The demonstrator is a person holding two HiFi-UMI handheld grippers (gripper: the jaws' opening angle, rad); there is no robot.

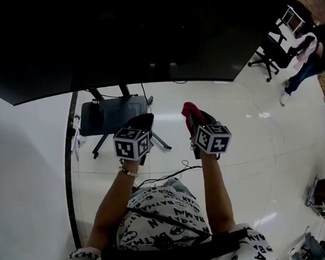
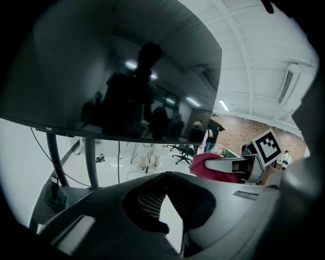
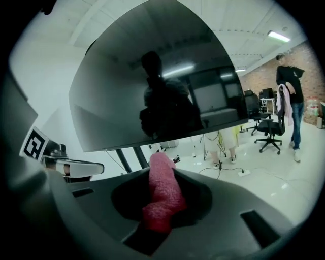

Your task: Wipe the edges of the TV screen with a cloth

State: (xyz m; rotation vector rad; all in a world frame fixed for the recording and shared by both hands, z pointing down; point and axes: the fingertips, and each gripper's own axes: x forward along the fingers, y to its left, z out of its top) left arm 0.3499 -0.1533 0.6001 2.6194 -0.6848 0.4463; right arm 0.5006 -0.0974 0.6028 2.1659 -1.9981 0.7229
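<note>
The big dark TV screen [image 1: 130, 30] fills the top of the head view, and its lower edge runs just above both grippers. It also looms in the left gripper view as the TV screen [image 2: 111, 71] and in the right gripper view as the TV screen [image 3: 152, 86], reflecting the person. My right gripper [image 1: 192, 113] is shut on a red cloth [image 1: 190, 108], held a little below the lower edge. The cloth [image 3: 162, 193] sticks up between the jaws. My left gripper [image 1: 143, 121] hangs beside it, shut and empty; its jaws [image 2: 166, 175] meet at the tip.
The TV stand's dark base [image 1: 111, 115] and legs sit on the glossy white floor under the left gripper. A cable [image 1: 164, 178] lies near my feet. At the far right stand an office chair [image 1: 273, 51] and a person [image 1: 309, 51]. A white wall lies at the left.
</note>
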